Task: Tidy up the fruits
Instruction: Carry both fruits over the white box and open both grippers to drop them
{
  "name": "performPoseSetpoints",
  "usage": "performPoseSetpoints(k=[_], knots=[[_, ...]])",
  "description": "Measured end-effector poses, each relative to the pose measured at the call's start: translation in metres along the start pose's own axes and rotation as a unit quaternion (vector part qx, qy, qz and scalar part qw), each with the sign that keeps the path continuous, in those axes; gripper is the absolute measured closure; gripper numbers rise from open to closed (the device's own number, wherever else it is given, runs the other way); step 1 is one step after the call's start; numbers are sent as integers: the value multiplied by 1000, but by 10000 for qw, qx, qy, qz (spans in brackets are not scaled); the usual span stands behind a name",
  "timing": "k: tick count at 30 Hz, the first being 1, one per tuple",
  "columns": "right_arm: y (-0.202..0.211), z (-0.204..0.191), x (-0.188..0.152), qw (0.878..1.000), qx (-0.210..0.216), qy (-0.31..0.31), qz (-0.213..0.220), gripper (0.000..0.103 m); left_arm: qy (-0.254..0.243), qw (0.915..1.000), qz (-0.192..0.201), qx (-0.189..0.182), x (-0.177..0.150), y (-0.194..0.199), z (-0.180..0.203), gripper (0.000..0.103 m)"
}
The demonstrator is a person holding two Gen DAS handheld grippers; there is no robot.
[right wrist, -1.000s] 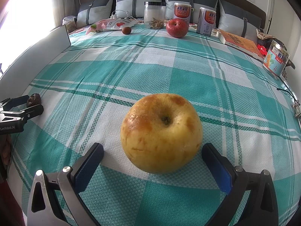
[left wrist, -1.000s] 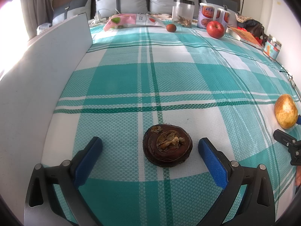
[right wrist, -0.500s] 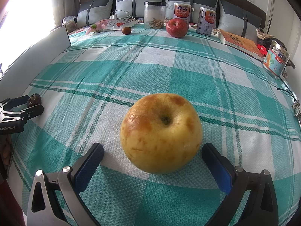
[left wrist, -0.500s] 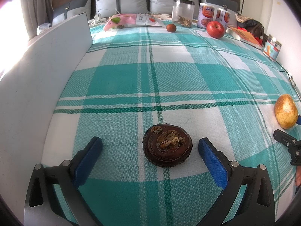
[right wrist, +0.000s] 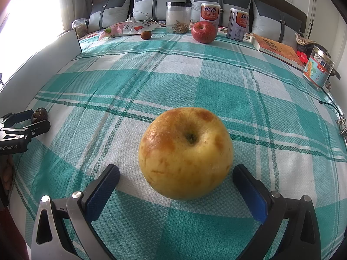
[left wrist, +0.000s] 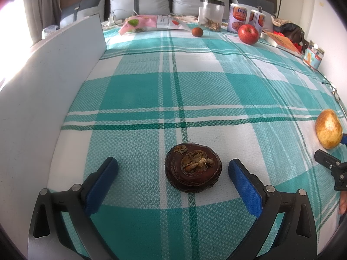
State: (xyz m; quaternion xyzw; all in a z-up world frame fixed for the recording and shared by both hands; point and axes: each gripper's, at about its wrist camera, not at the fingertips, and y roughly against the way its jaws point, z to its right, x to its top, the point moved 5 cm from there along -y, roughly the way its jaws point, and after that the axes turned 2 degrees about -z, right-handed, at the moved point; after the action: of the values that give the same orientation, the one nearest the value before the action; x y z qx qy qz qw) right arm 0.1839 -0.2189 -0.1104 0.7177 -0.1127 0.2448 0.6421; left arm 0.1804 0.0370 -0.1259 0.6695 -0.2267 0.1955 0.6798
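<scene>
A bed (right wrist: 216, 82) is covered by a teal plaid cloth — on it are set a yellow apple (right wrist: 185, 158), a water chestnut (left wrist: 193, 168), a red apple (right wrist: 203, 31), tins (right wrist: 209, 13) and a book (right wrist: 277, 48).

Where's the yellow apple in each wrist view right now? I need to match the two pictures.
Left wrist view: the yellow apple sits at the far right edge, beside the tip of the right hand-held gripper.
Right wrist view: the yellow apple fills the lower centre, between the open fingers of the right hand-held gripper, touching neither.
Shared landmark: the red apple at the far end of the checked cloth, near the cans.
</scene>
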Motion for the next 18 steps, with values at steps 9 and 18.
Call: performPoseSetpoints(k=[9,18], knots=[[15,17,-4,9952,564,-793,73,0,-13,9988,-301,-395,1,5,6,5],[12,9,18,9976,130,-537,-413,35,-248,9985,-273,-394,-5,26,17,57]])
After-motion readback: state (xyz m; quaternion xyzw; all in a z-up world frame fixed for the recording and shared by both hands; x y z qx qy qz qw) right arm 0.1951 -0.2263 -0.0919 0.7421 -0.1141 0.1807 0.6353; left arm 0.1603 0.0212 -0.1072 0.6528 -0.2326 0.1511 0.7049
